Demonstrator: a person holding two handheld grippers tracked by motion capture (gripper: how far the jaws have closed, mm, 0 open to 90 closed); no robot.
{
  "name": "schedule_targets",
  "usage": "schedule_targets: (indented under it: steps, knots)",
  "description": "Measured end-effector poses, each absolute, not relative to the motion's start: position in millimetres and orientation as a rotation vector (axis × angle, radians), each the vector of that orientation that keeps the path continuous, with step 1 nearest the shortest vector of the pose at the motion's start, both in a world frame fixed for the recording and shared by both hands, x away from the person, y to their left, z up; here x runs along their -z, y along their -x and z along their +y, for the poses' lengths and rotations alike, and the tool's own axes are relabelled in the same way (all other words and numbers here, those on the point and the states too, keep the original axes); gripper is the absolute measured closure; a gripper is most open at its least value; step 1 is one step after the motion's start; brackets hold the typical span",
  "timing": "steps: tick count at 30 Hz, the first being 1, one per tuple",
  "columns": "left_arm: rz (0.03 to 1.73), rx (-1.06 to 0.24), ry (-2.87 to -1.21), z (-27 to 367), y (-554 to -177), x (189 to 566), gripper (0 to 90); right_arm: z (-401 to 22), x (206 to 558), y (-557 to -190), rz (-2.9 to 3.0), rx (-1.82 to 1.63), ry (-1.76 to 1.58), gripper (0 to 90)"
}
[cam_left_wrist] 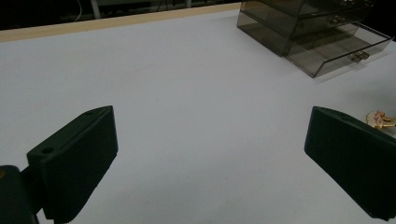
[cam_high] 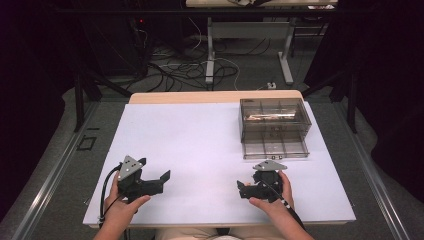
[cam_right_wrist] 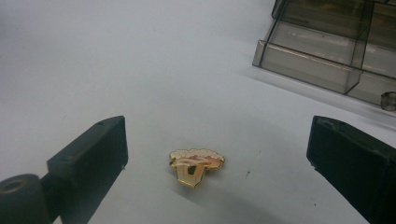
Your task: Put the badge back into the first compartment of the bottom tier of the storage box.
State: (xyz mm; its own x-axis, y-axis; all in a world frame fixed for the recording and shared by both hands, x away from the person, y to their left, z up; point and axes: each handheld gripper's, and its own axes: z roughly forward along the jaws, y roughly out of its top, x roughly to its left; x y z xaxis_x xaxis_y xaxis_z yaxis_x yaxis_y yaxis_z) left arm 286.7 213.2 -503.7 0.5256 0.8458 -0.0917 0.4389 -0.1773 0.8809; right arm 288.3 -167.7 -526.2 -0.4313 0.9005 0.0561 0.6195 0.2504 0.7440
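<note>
A small gold pin [cam_right_wrist: 196,166] with pink and orange enamel lies flat on the white table sheet [cam_right_wrist: 140,70]. It sits between the wide-apart jaws of my right gripper [cam_right_wrist: 217,130], touching neither. From above, that gripper [cam_high: 248,180] is held low at the front right of the sheet. My left gripper [cam_high: 154,169] is at the front left, open, with bare sheet between its jaws [cam_left_wrist: 210,126]. The pin [cam_left_wrist: 380,119] also peeks out past the right-hand jaw in the left gripper view.
A smoky clear drawer box [cam_high: 274,120] stands at the back right, its bottom drawer [cam_high: 275,148] pulled out toward me and seen close in the right gripper view [cam_right_wrist: 327,65]. The table's wooden far edge [cam_high: 215,96] borders a floor with cables and another table's legs [cam_high: 210,60].
</note>
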Motion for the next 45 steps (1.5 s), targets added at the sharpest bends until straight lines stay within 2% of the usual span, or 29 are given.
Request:
schedule_targets:
  steps: [6,32,45]
  knots:
    - [1.068,-0.532,-1.806,213.0,-286.7,503.8,3.0,-165.9,532.2,-290.1,2.163,-1.011,-1.408,14.5]
    - [1.066,-0.533,-1.806,213.7,-286.8,504.0,3.1,-154.7,555.5,-290.5,2.212,-0.917,-1.399,27.0]
    - [1.064,-0.532,-1.806,213.6,-286.6,504.0,3.1,-152.9,558.7,-288.9,2.209,-0.888,-1.405,37.4]
